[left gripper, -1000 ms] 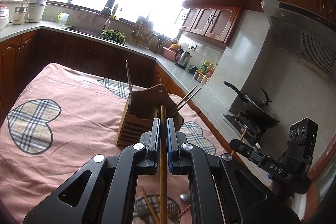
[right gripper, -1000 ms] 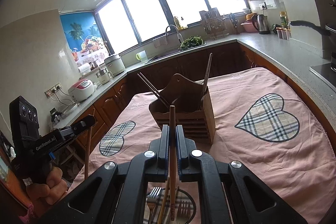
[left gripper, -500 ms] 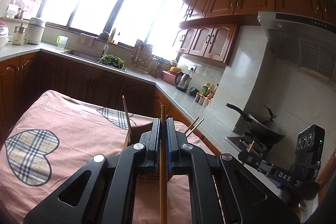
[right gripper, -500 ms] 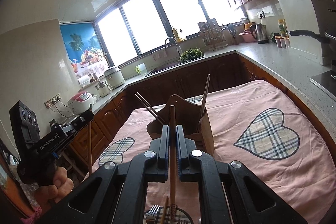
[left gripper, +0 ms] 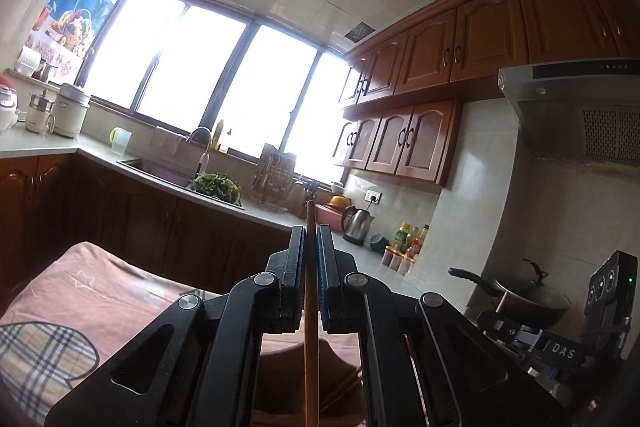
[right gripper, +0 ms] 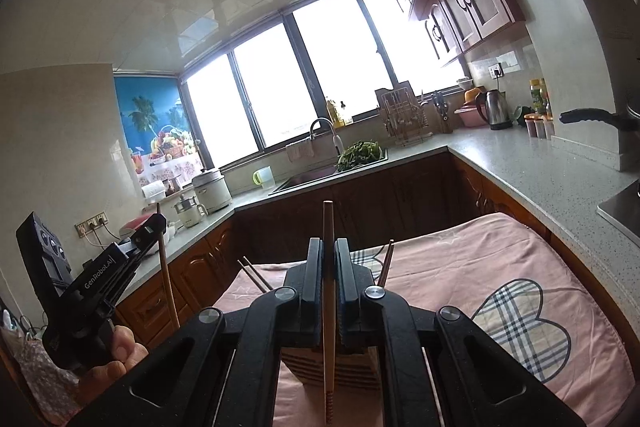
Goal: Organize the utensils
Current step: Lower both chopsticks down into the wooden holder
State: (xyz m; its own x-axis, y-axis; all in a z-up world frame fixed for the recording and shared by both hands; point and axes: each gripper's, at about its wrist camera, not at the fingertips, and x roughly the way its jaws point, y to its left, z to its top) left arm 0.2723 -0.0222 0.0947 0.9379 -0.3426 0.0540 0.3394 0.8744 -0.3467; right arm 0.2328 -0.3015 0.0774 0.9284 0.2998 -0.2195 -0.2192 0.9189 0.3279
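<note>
My left gripper (left gripper: 311,233) is shut on a wooden chopstick (left gripper: 310,327) that stands upright between its pads. Beneath it, mostly hidden, is the wooden utensil holder (left gripper: 296,359). My right gripper (right gripper: 329,245) is shut on a second chopstick (right gripper: 328,347), upright above the slatted holder (right gripper: 356,367). Other chopsticks (right gripper: 254,273) lean out of the holder's left side and one (right gripper: 386,263) out of its right. In the right wrist view the left gripper (right gripper: 154,225) is at the far left with its chopstick (right gripper: 168,287) hanging down, and a hand (right gripper: 116,355) grips its handle.
The table is covered by a pink cloth (right gripper: 460,267) with plaid hearts (right gripper: 520,327). A dark-cabinet counter (right gripper: 520,163) wraps around it, with a sink (right gripper: 312,179), a kettle (right gripper: 494,111) and a wok (left gripper: 532,301) on the stove at the right.
Both grippers have risen with their chopsticks and tilted up. The holder has slid down behind the fingers, and the forks on the cloth have dropped out of view.
</note>
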